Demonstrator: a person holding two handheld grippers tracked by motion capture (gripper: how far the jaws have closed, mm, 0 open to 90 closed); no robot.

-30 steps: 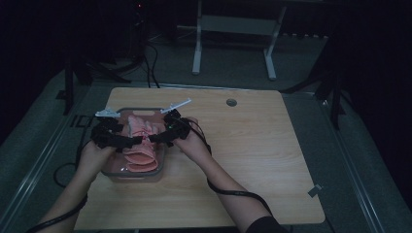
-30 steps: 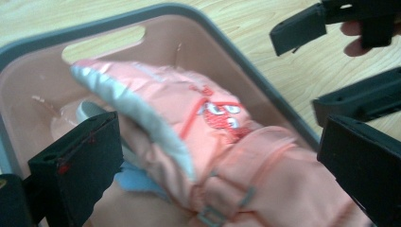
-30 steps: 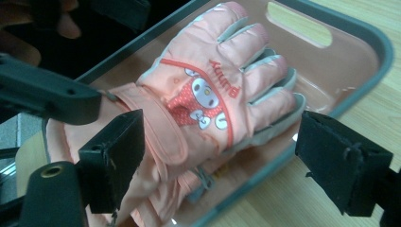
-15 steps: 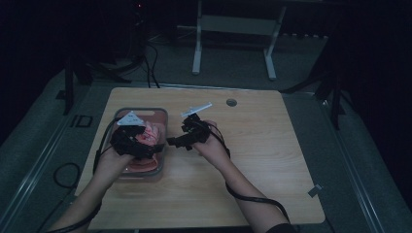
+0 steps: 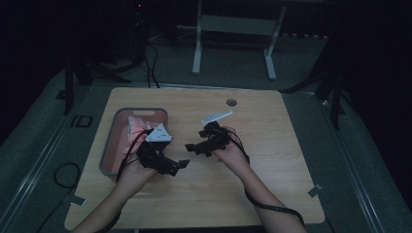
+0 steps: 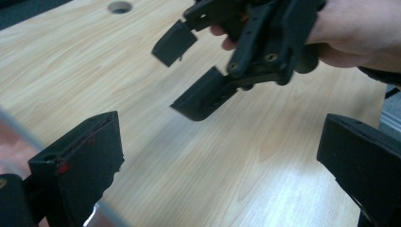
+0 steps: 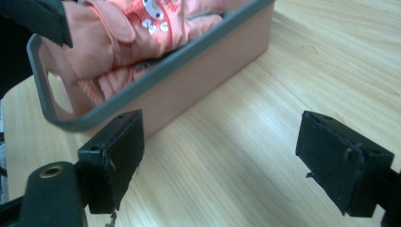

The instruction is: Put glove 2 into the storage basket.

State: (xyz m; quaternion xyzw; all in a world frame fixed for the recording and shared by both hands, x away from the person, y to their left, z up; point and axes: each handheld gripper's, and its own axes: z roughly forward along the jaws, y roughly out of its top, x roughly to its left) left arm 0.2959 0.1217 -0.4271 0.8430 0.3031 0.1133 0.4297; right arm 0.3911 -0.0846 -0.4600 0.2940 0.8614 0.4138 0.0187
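A pink, grey-rimmed bin (image 5: pixel 141 110) stands on the left of the wooden table (image 5: pixel 282 160), with a pink garment (image 5: pixel 133 127) lying in it. My left gripper (image 5: pixel 177 166) hovers just right of the bin over bare wood, open and empty. Facing it a short way off, my right gripper (image 5: pixel 194 148) is also open and empty. In the left gripper view my wide-apart jaws frame the table, and the right gripper (image 6: pixel 194 71) is ahead with its jaws parted. The right gripper view looks at the bin's wall (image 7: pixel 198 80) and the garment (image 7: pixel 142 23), which bears a cartoon print.
A round cable hole (image 5: pixel 231 102) sits near the table's far edge. The table's right half is bare wood. Beyond the table stand a white desk frame (image 5: pixel 233 29) and dark stands with cables on the floor.
Both grippers have come out of the bin and moved right, over the table. The garment stays in the bin, and the two grippers now face each other.
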